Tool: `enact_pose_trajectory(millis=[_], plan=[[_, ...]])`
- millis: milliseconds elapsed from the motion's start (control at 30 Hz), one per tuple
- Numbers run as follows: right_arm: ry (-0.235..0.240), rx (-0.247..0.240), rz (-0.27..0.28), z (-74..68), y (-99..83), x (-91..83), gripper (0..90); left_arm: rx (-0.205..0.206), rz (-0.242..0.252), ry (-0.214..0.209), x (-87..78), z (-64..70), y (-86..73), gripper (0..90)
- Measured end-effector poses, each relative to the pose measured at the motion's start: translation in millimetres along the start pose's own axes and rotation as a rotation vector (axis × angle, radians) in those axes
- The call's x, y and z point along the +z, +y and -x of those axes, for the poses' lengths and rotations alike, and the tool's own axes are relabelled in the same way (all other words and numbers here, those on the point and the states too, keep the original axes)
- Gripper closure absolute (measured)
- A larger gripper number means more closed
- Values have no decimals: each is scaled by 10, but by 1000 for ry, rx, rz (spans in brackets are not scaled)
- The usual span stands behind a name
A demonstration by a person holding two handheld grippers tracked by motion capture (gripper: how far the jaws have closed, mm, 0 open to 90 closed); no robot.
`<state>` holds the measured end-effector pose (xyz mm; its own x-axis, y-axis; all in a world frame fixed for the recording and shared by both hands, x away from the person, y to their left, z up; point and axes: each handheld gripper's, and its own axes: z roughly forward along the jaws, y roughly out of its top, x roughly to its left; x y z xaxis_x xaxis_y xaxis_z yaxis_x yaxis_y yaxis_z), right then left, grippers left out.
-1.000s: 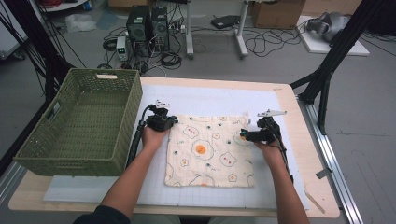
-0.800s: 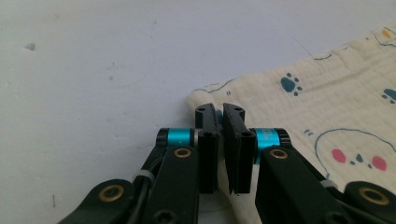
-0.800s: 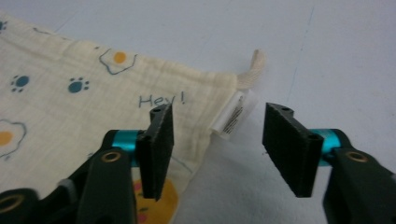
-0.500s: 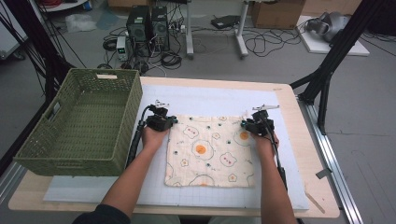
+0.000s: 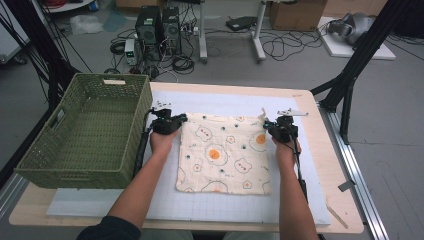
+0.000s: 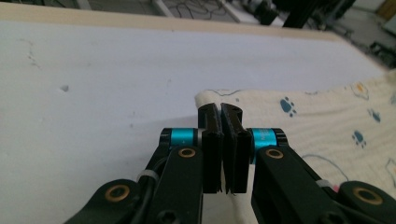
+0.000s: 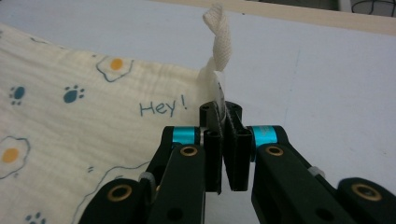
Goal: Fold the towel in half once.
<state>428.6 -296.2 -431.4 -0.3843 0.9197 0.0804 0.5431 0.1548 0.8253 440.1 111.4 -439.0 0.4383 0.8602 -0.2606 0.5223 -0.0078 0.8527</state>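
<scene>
High view: the printed cloth [image 5: 222, 152] lies flat on the bench [image 5: 320, 210], just right of the green basket [image 5: 87, 132]. The left gripper [image 5: 176, 120] has its jaws closed on the cloth's far left corner. The right gripper [image 5: 270, 126] has its jaws closed on the far right corner, beside the white loop [image 7: 219, 35].

To your left, a green woven basket [image 5: 90, 132] sits on the wooden table [image 5: 320, 145], partly on a white gridded mat [image 5: 240, 207]. Beyond the table's far edge, two dark computer towers [image 5: 159, 25] stand on the grey floor among tangled cables [image 5: 285, 47]. A cardboard box [image 5: 294, 12], possibly two, sits farther back.
</scene>
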Motion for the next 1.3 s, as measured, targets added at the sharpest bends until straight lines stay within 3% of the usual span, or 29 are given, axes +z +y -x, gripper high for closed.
enact_pose_trajectory(millis=[67,167,300,433,600,833,900,1100,1300], plan=[[20,-25,-6,-37,6,-17,876,14,-18,-8,-25,4,-4,865],[43,-56,2,-99,13,-86,876,71,-38,-7,-104,42,20,865],[66,-51,15,-118,-23,-198,875,149,-26,-9,-225,151,78,865],[89,-73,-2,-158,-26,-336,874,160,0,-32,-384,212,60,863],[92,-116,19,-255,-12,-541,873,155,7,-66,-578,238,-91,863],[100,-140,18,-348,-271,-763,872,201,21,-127,-806,338,-309,862],[103,-142,17,-358,-339,-816,872,220,4,-140,-859,370,-375,862],[122,-138,3,-419,-525,-950,870,213,12,-172,-1022,424,-538,862],[144,-156,3,-456,-687,-1063,866,233,-11,-187,-1119,462,-660,860]])
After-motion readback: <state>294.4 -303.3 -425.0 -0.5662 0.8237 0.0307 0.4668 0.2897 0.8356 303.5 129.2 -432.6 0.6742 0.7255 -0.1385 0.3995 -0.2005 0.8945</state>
